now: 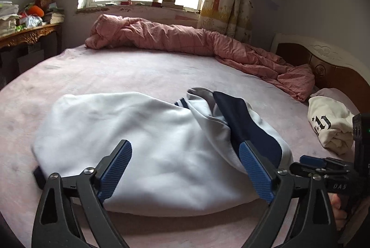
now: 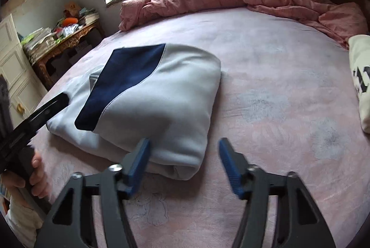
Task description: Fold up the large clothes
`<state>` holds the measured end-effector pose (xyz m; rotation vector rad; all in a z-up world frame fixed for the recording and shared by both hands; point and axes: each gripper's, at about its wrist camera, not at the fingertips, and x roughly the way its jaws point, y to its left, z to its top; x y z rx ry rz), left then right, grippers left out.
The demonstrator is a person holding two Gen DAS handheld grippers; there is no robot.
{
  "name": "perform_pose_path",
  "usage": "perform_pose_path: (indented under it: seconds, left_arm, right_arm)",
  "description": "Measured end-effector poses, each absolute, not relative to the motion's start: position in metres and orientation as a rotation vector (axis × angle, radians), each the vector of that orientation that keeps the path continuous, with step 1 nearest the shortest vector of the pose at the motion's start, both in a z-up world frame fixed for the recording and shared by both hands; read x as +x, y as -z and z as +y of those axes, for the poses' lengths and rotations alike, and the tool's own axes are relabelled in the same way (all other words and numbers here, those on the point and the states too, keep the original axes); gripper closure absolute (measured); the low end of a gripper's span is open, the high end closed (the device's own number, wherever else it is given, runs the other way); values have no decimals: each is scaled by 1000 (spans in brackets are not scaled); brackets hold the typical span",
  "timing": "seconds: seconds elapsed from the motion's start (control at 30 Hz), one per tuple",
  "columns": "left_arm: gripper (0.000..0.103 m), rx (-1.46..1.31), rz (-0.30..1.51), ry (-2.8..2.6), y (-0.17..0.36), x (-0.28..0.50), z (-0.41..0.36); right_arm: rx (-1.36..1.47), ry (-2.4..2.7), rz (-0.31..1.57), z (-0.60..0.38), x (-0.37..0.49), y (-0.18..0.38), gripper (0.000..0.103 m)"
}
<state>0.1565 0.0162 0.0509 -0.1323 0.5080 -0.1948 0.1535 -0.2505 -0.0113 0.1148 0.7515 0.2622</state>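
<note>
A light blue-white garment with a navy panel (image 1: 148, 146) lies folded in a thick bundle on the pink bed; it also shows in the right wrist view (image 2: 161, 104). My left gripper (image 1: 185, 169) is open, its blue pads spread over the near edge of the bundle and holding nothing. My right gripper (image 2: 182, 164) is open and empty, just in front of the bundle's near right corner. The right gripper also appears at the right edge of the left wrist view (image 1: 328, 167).
A pink bedsheet (image 2: 266, 86) covers the bed. A rumpled pink quilt (image 1: 185, 40) lies along the far side. A rolled cream shirt with black print (image 1: 330, 125) sits at the right. A cluttered wooden side table (image 2: 62, 40) stands left of the bed. A headboard (image 1: 323, 63) is at the right.
</note>
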Motion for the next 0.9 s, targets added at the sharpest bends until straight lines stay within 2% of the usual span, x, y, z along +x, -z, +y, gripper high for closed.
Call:
perform_pose_path:
  seconds: [0.07, 0.13, 0.27, 0.4, 0.57, 0.7, 0.8, 0.87, 0.9]
  left_arm:
    - [2, -114, 469, 144, -58, 145, 34]
    - [1, -110, 449, 105, -62, 139, 50]
    - [1, -176, 386, 82, -64, 123, 83]
    - [1, -173, 407, -15, -57, 125, 102]
    - [1, -296, 518, -185, -38, 137, 136]
    - [1, -393, 594, -132, -23, 143, 153]
    - [1, -457, 710, -92, 4, 154, 155]
    - [1, -602, 794, 24, 25, 166, 161]
    - [1, -620, 778, 15, 27, 164, 161]
  right_arm:
    - [111, -250, 691, -249, 146, 3, 26]
    - [89, -249, 622, -245, 139, -6, 11]
    - [39, -222, 526, -233, 127, -13, 11]
    - [47, -280, 472, -217, 117, -19, 11]
    - [-92, -239, 548, -184, 142, -7, 11]
    - [-46, -188, 682, -180, 174, 18, 0]
    - [19, -197, 734, -192, 185, 25, 0]
    - [30, -201, 732, -195, 184, 27, 0]
    - [26, -199, 724, -194, 183, 28, 0]
